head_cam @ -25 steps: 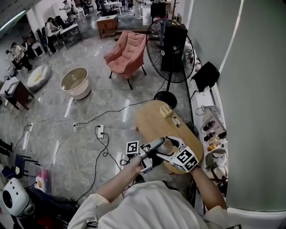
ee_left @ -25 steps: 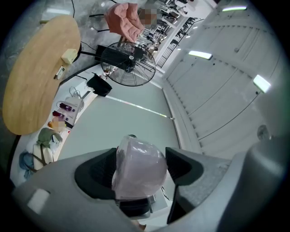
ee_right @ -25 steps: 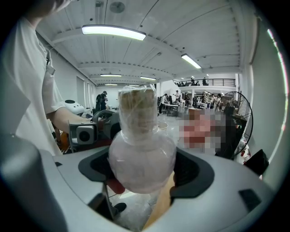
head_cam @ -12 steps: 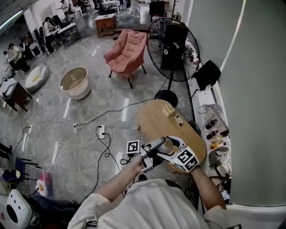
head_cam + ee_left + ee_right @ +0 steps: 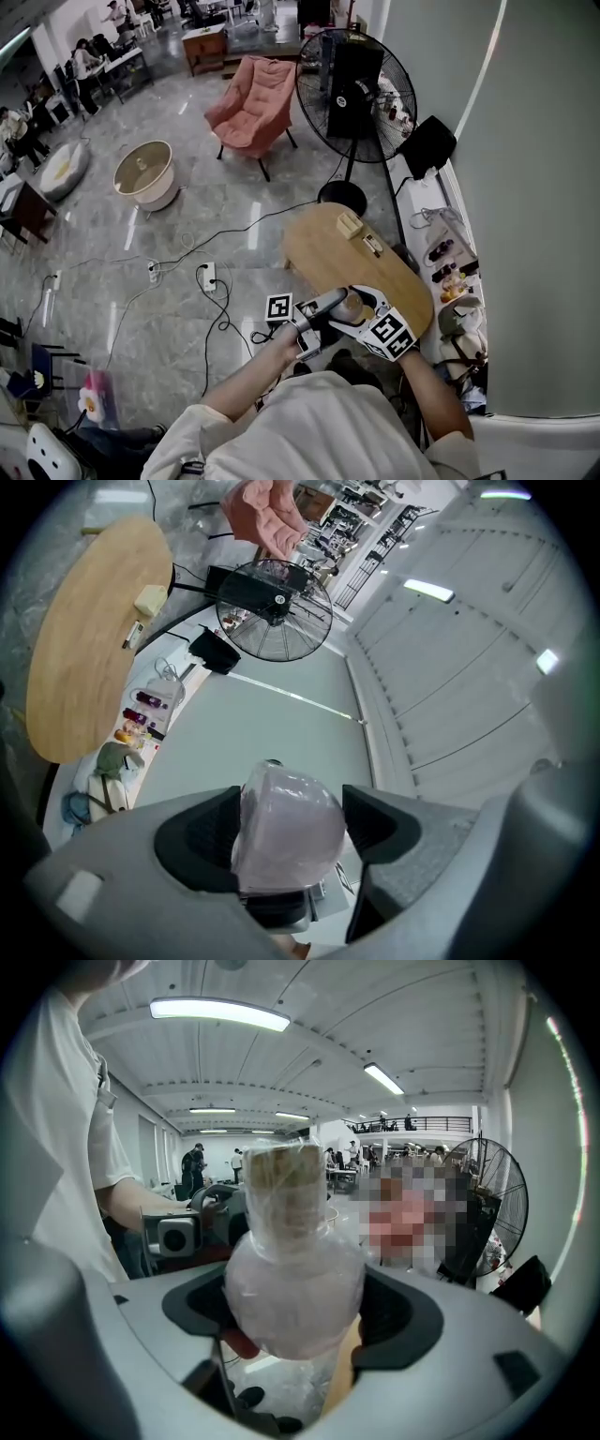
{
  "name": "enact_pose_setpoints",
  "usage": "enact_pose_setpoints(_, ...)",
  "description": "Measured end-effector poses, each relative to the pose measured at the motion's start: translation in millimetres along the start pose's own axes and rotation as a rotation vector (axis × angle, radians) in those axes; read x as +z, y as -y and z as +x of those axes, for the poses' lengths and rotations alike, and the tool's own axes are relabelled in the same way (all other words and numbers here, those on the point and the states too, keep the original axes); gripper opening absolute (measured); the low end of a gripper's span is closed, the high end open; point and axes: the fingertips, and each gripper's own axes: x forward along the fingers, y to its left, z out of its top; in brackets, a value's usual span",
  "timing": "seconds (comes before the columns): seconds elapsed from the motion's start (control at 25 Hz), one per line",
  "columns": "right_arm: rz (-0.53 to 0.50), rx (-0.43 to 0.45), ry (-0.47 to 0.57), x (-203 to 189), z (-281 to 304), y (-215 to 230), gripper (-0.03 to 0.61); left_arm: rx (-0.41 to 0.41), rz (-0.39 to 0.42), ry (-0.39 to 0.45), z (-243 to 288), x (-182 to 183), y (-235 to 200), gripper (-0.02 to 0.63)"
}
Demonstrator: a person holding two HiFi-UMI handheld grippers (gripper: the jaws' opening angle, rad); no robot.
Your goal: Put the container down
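A clear, plastic-wrapped container (image 5: 352,305) with a cork-coloured top hangs between both grippers, above the near end of the oval wooden table (image 5: 328,258). My left gripper (image 5: 337,302) comes at it from the left, my right gripper (image 5: 364,306) from the right, and they face each other. In the left gripper view the container's rounded body (image 5: 286,813) fills the gap, and the left gripper (image 5: 289,834) is shut on it. In the right gripper view the container's bulb (image 5: 292,1288) is pressed by both pads of the right gripper (image 5: 292,1321), with the neck pointing away.
A tan block (image 5: 349,225) and a small flat item (image 5: 372,246) lie on the table's far half. A standing fan (image 5: 352,80) and a pink chair (image 5: 248,103) are beyond it. Cables and a power strip (image 5: 211,277) lie on the floor to the left. A low ledge with bottles (image 5: 450,272) runs along the right wall.
Both grippers stay together on the container with the same grip. The room and table have drifted a little in the head view as the person moved.
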Motion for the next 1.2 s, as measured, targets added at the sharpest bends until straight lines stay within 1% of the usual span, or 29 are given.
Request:
enact_pose_setpoints(0.24, 0.008, 0.019, -0.017, 1.6, 17.3, 25.8, 0.391, 0.004, -0.003, 0.015, 9.5, 30.2, -2.8, 0.333)
enact_pose_setpoints(0.52, 0.048, 0.092, -0.01, -6.2, 47.6, 67.8, 0.391, 0.048, -0.013, 0.094, 22.5, 81.2, -20.8, 0.333)
enact_pose_setpoints(0.88, 0.053, 0.156, -0.014, -28.8, 80.2, 153.3, 0.391, 0.06, -0.013, 0.149, 67.5, 157.8, -57.1, 0.333)
enact_pose_setpoints(1.04, 0.056, 0.192, -0.011, -42.9, 85.3, 190.7, 0.391, 0.078, -0.01, 0.164, 93.0, 183.5, -78.5, 0.333)
enact_pose_setpoints(1.2, 0.056, 0.211, -0.014, -49.2, 91.4, 222.2, 0.391, 0.101, 0.01, 0.169, 113.7, 208.5, -90.6, 0.333)
